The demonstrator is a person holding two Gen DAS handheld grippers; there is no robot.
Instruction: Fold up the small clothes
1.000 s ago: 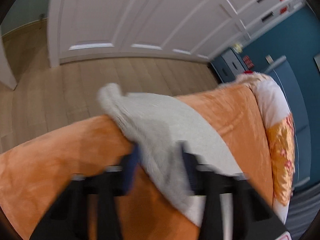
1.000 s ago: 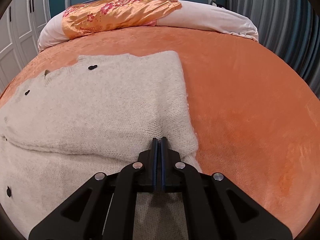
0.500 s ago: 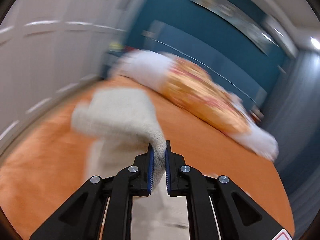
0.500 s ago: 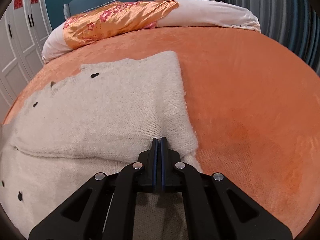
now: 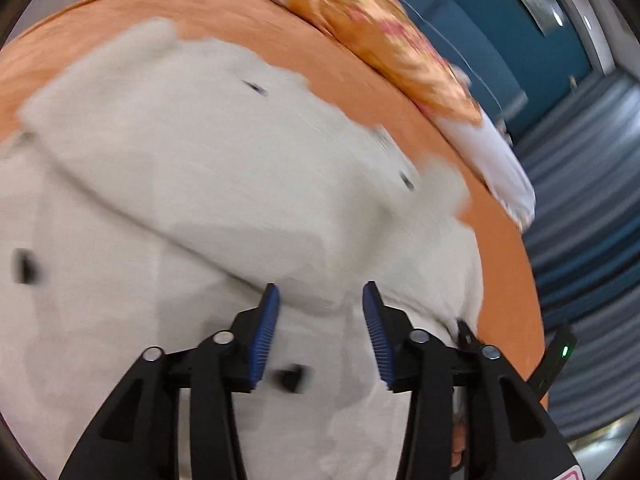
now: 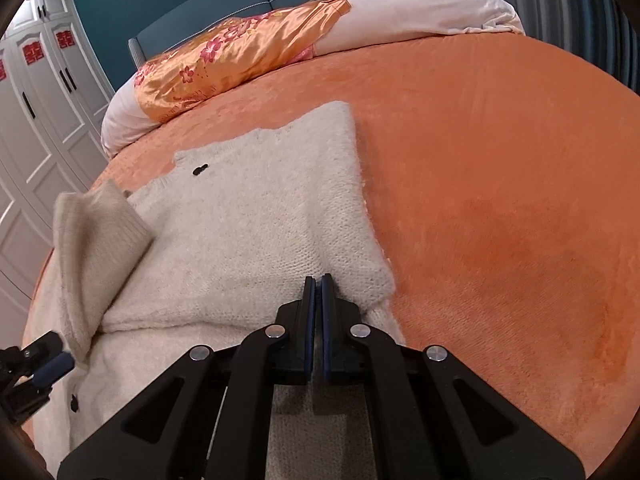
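A cream knit cardigan [image 6: 256, 216] with dark buttons lies spread on the orange bedspread [image 6: 500, 200]. Its left sleeve [image 6: 92, 248] is folded in over the body, cuff pointing away. In the blurred left wrist view my left gripper [image 5: 318, 292] hovers just above the cardigan [image 5: 200, 152]. Its jaws are opening, and the blue pads stand apart without pressing on fabric. The right wrist view shows that left gripper [image 6: 48, 364] at the sleeve's near end. My right gripper [image 6: 318, 280] is shut. Its tips rest on the edge of the folded right side, and no cloth shows between the pads.
An orange floral pillow [image 6: 240, 60] and a white pillow [image 6: 420, 12] lie at the teal headboard. White wardrobe doors [image 6: 36, 128] stand to the left and striped curtains [image 5: 580, 240] to the right. Bare bedspread stretches right of the cardigan. A black device with a green light [image 5: 560, 354] is beside the left gripper.
The left gripper swung from the bed's edge in over the cardigan, carrying the sleeve. Its jaws then parted and let the sleeve go. The right gripper stayed shut in place.
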